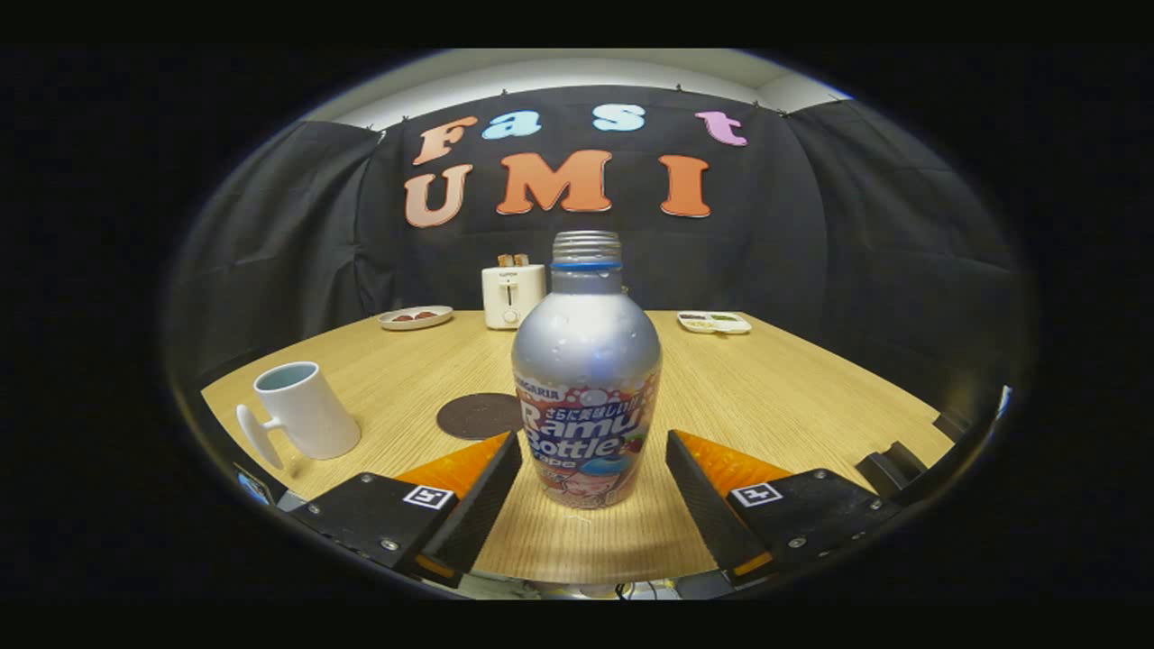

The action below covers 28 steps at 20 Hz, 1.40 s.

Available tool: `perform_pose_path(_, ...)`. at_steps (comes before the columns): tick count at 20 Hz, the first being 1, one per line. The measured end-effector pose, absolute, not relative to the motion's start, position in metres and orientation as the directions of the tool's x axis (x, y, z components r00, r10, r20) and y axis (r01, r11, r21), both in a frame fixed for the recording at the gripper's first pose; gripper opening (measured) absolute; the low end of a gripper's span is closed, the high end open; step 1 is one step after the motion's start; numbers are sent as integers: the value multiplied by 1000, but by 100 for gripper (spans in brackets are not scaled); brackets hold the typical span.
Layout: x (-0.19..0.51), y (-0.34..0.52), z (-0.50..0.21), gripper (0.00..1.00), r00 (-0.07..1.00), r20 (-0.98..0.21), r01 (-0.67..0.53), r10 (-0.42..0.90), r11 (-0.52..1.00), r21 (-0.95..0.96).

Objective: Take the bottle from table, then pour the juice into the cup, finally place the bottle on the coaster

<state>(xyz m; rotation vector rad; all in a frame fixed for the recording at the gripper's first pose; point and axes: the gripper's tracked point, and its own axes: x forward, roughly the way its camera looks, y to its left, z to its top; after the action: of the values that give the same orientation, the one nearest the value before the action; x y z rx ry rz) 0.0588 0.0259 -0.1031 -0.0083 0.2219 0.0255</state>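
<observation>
Between the open gripper [593,460] fingers, bottle [587,388] hides coaster's [478,415] edge.

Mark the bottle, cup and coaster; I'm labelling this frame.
bottle [586,361]: gripper view, silver shoulder, between the open fingers.
cup [306,410]: gripper view, white side wall.
coaster [478,415]: gripper view, dark top face.

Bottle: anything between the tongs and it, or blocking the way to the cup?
Nothing visible. The bottle stands upright between the open tongs, a gap on each side. The cup sits off to one side across bare table; the coaster lies flat between them.
</observation>
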Motion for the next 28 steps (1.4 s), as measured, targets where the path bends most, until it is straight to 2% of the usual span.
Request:
perform_pose_path(9,61,29,-111,80,972,-235,-42,29,998,-47)
perform_pose_path(17,59,44,-112,77,971,-233,-56,49,998,-24)
perform_pose_path(28,40,64,-106,72,975,-221,-64,30,987,-149)
